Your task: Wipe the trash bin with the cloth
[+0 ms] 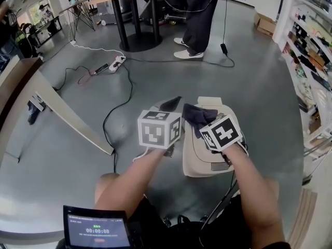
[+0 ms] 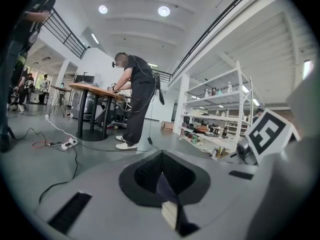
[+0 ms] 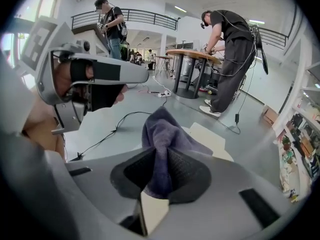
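A dark blue-violet terry cloth (image 3: 165, 129) is pinched between the jaws of the right gripper (image 3: 159, 156). The jaws are closed on a fold of it, and a bunched tuft stands up past the tips. Just under that tuft lies the beige plastic trash bin (image 1: 199, 157), which stands on the grey polished floor (image 1: 62, 180) directly before the person. Its pale lid is seen from above, with the cloth over the far part of it. Whether the cloth is already pressed to the lid or is held just clear of it cannot be settled from these views.

The jaws of the left gripper (image 2: 161, 159) are drawn together with nothing between them. That gripper is held just beside the bin's left edge and does not appear to touch it.

The step in hand is judged to be the start of the wiping stroke on the lid. It would be done well if the loose tuft, not the hard jaw tips, were laid flat on the plastic. Light downward pressure should be kept, and the strokes should overlap from the far edge toward the near one. The grip should be kept firm, since only a narrow fold is caught and a drag across the surface could pull it free.

Such a bin is likely light and could slide or tip under a sideways push. It would be steadied best if the idle left gripper were rested against its side.
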The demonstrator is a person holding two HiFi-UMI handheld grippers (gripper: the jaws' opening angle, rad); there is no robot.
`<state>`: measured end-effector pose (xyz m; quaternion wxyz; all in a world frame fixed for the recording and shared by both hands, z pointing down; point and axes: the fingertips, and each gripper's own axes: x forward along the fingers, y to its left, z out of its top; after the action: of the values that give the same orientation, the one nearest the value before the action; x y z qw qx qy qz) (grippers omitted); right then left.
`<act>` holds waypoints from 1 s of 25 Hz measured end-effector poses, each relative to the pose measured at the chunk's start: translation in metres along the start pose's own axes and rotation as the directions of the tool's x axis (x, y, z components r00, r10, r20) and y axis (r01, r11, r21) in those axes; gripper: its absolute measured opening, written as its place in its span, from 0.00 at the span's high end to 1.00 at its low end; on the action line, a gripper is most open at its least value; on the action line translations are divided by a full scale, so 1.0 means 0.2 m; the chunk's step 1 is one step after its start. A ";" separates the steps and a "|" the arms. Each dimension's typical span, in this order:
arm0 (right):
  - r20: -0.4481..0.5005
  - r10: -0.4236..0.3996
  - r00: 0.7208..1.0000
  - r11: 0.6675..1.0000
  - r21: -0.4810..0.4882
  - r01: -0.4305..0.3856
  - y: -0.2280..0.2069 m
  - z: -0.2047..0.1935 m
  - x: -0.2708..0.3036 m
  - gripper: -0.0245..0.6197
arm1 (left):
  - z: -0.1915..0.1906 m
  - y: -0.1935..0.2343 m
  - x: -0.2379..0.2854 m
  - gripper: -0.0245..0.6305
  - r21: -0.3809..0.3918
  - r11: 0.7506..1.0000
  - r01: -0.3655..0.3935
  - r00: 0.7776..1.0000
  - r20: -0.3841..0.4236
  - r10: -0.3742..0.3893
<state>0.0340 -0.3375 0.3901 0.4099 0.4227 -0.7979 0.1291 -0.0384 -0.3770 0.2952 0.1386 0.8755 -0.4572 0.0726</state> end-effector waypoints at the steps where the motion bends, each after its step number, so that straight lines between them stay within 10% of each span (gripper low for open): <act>1: -0.004 -0.008 1.000 1.000 0.004 0.008 -0.01 0.00 -0.01 0.85 | 0.01 0.00 -0.01 0.96 0.000 1.000 0.004 1.000 0.002 -0.004; 25: -0.050 -0.168 0.985 0.970 0.170 0.174 -0.42 -0.37 -0.24 0.85 | -0.02 -0.29 -0.12 0.96 0.068 0.998 0.017 1.000 -0.007 -0.017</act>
<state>0.1546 -0.3198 0.3890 0.3951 0.5217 -0.7369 0.1695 -0.0050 -0.3259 0.2837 0.1106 0.8833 -0.4467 0.0897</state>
